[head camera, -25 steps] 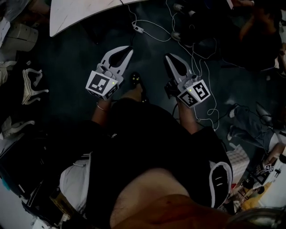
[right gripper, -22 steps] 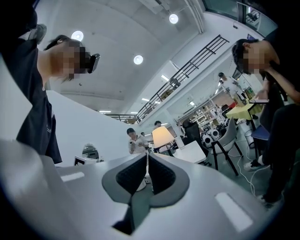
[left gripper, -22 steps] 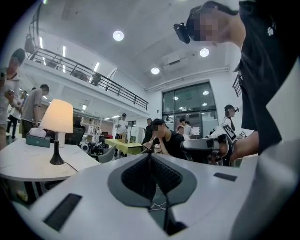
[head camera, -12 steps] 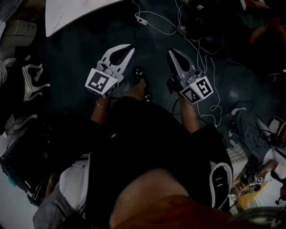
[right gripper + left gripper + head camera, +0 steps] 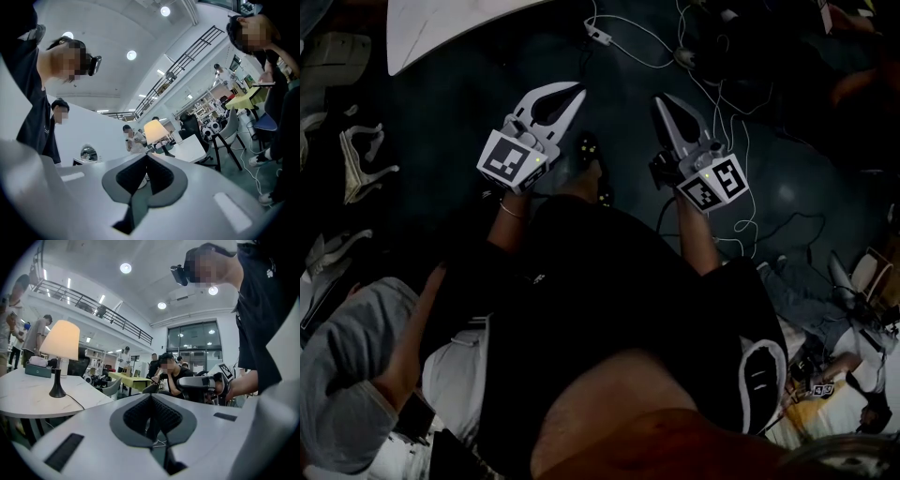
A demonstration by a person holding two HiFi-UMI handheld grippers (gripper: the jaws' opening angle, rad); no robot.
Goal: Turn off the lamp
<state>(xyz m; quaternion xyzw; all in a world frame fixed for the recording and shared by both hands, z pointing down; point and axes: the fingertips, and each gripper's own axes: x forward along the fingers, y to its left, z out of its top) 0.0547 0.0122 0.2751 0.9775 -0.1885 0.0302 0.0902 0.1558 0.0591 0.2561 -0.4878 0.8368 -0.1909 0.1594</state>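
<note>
The left gripper [image 5: 578,90] and right gripper [image 5: 660,100] each have light grey jaws with dark ribbed pads [image 5: 136,418] and a cube [image 5: 511,161] of black-and-white square markers. The person wears a black short-sleeved shirt [image 5: 609,281] and a bracelet [image 5: 512,212].

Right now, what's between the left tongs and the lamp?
The left gripper view shows only bare white tabletop and a black cord between the left tongs and the lamp.

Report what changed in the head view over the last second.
The left gripper and right gripper drifted slightly up the picture, as did the floor cables; a grey-sleeved arm entered at lower left. Nothing was gripped or released: both jaws stay shut and empty. The lamp is lit.
</note>
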